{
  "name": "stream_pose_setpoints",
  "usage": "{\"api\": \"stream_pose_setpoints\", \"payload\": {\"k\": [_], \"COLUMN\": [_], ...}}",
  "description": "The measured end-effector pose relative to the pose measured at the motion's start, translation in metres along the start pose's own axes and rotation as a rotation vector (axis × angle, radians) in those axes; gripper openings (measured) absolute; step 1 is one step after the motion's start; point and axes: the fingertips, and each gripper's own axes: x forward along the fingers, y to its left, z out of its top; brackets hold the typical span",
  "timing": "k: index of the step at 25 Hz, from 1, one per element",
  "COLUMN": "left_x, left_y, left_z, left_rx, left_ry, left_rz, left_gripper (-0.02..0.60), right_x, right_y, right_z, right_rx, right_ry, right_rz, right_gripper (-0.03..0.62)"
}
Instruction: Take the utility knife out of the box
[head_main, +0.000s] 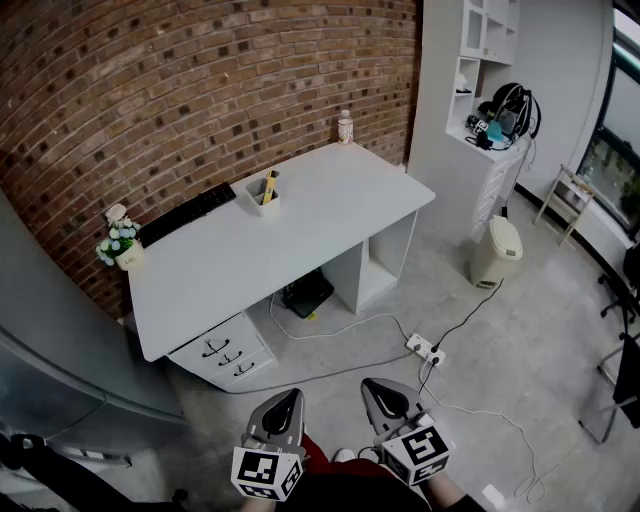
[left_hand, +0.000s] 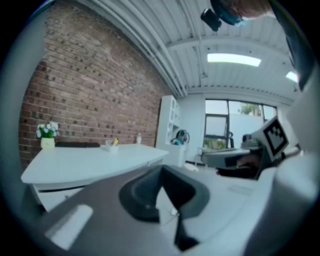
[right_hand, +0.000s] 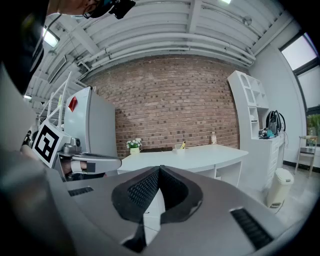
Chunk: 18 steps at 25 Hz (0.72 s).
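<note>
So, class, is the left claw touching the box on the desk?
Apart. The head view shows the left claw low in the frame, over the floor, with open floor and a stretch of desk between it and the box.

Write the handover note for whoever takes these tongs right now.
Left tongs: shut, empty, held low near the body.
Right tongs: shut, empty, beside the left pair.
Utility knife: yellow, standing in the white box on the white desk, across the floor from both tongs.
Done: nothing; the knife is untouched.
Left: step up to the desk, open one pair of tongs, grip the knife and lift it out of the box.
</note>
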Motion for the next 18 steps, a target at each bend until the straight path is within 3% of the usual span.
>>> {"api": "stream_pose_setpoints", "payload": {"k": [18], "left_x": [0.0038], "left_y": [0.0009], "left_z": [0.0072], "left_rx": [-0.004], "left_ry": [-0.015], "left_rz": [0.006], "left_gripper": [0.005], "right_x": [0.0035], "right_y": [-0.0071], "right_z": [-0.0053], "right_rx": [0.079], "right_ry": [0.009], "right_rz": [-0.016], "right_gripper": [0.008]}}
